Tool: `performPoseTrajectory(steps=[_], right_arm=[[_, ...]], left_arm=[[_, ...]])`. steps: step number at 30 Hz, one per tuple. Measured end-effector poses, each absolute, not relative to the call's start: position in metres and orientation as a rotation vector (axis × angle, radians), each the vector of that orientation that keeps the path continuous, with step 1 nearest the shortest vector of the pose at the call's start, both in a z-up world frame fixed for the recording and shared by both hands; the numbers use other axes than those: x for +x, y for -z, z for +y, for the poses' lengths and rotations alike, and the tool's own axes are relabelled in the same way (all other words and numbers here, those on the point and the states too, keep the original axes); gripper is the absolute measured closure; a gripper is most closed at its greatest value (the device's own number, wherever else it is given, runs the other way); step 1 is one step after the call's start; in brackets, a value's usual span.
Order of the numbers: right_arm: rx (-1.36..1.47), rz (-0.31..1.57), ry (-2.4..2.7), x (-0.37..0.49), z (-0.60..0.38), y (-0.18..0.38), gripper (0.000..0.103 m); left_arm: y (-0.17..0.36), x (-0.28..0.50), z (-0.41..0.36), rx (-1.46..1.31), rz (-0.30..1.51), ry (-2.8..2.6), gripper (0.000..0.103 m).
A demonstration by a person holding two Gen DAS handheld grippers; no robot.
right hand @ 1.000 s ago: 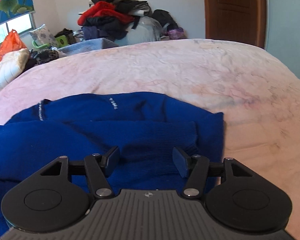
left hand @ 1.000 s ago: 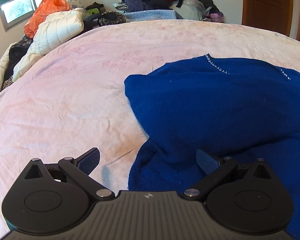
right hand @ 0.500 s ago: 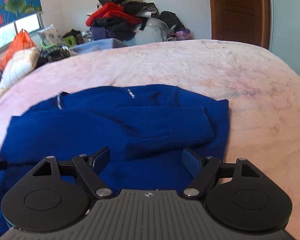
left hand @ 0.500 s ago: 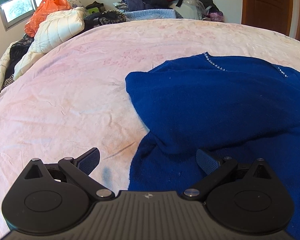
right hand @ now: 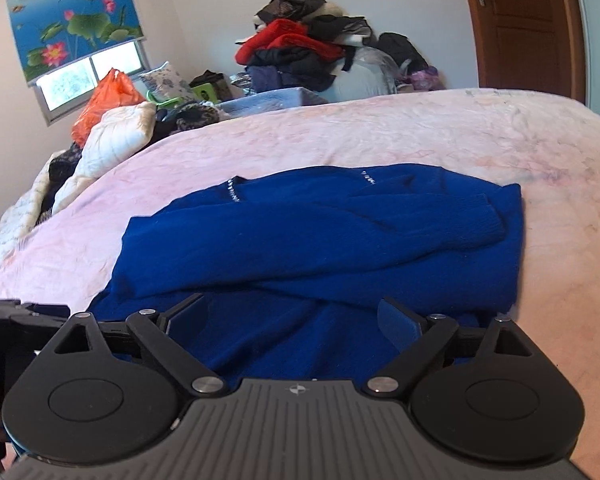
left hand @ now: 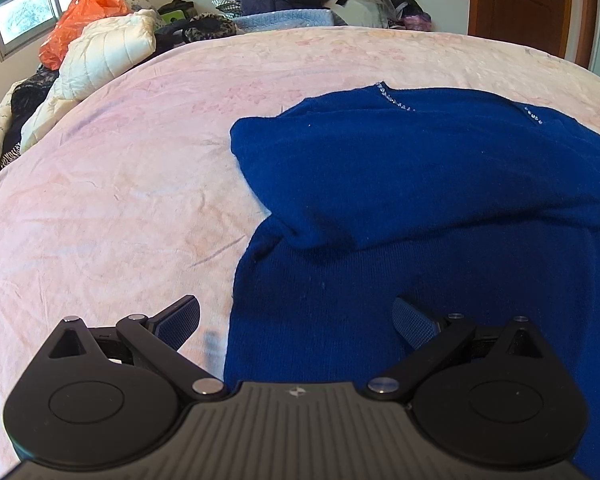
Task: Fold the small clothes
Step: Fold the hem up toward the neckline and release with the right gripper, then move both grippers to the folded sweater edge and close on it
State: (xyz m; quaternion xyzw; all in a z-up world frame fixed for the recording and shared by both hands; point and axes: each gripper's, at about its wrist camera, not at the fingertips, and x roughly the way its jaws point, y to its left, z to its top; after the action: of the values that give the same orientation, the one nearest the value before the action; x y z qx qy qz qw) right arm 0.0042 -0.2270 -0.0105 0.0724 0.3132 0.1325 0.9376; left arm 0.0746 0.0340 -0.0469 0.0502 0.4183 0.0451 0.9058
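A wide bed is covered with a pale pink sheet (left hand: 132, 200), wrinkled in many places; at its far left edge lies a white quilted jacket (left hand: 108, 52), and an orange plastic bag (left hand: 84, 16) stands just behind it, below the window (right hand: 88, 80); a roller blind with lotus flowers (right hand: 72, 16) hangs over the upper part of that window. Against the far wall there is a big pile of clothes (right hand: 300, 56), with a red garment (right hand: 284, 40) near the top and dark ones around it; a light blue folded blanket (left hand: 284, 20) lies in front of the pile; a brown wooden door (right hand: 520, 28) is at the right.
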Motion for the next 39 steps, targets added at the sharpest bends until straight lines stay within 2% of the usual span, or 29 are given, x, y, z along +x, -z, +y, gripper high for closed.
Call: performPoseTrajectory(steps=[27, 39], right_arm=[[0.23, 0.551, -0.286, -0.108, -0.27, -0.014, 0.007], [0.284, 0.621, -0.325, -0.137, -0.268, -0.004, 0.006]], left_arm=[[0.045, 0.021, 0.026, 0.125, 0.886, -0.055, 0.0], [0.037, -0.003, 0.034, 0.103, 0.908, -0.013, 0.0]])
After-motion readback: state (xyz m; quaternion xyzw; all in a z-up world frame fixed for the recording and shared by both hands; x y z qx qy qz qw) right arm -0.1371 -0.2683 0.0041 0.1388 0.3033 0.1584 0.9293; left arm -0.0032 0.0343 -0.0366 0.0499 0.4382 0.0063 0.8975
